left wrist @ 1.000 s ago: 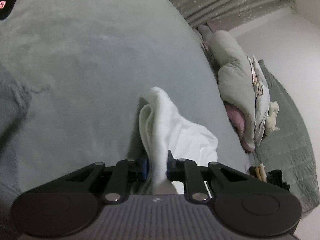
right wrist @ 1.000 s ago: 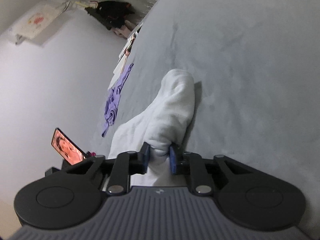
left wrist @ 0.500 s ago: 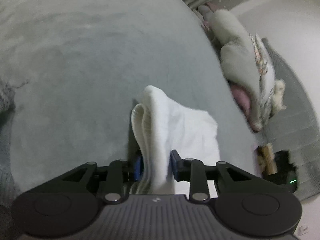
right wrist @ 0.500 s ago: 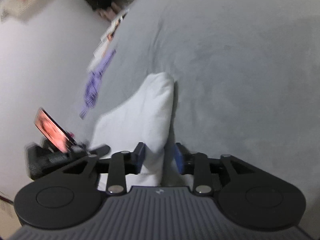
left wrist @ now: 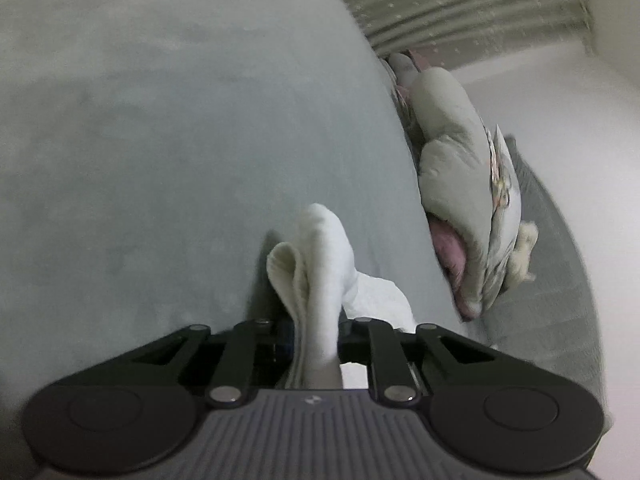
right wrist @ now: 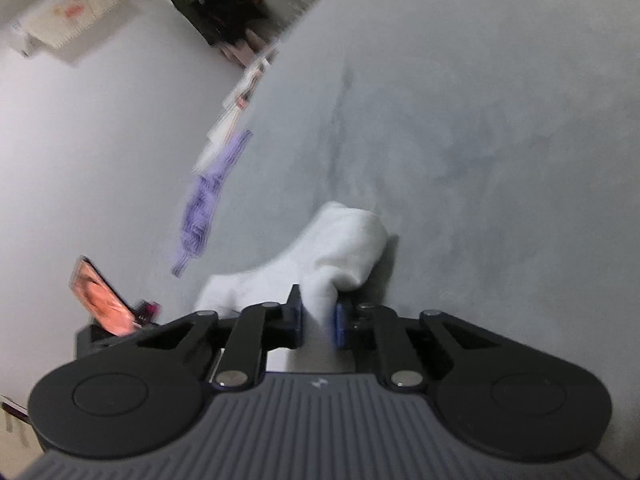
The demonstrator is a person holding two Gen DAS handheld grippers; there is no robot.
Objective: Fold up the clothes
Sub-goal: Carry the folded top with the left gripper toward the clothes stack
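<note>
Grey bed (left wrist: pixel 168 152) under white garment (left wrist: pixel 320 264). Pinched between left gripper (left wrist: pixel 314 332) pads. Likewise clamped in right gripper (right wrist: pixel 318 320).

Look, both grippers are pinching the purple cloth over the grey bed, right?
Not quite. Both grippers are pinching a white cloth, not a purple one. The left gripper shows it in the left wrist view, and the right gripper shows it in the right wrist view. The purple cloth lies apart at the edge of the grey bed, touched by neither gripper.
</note>
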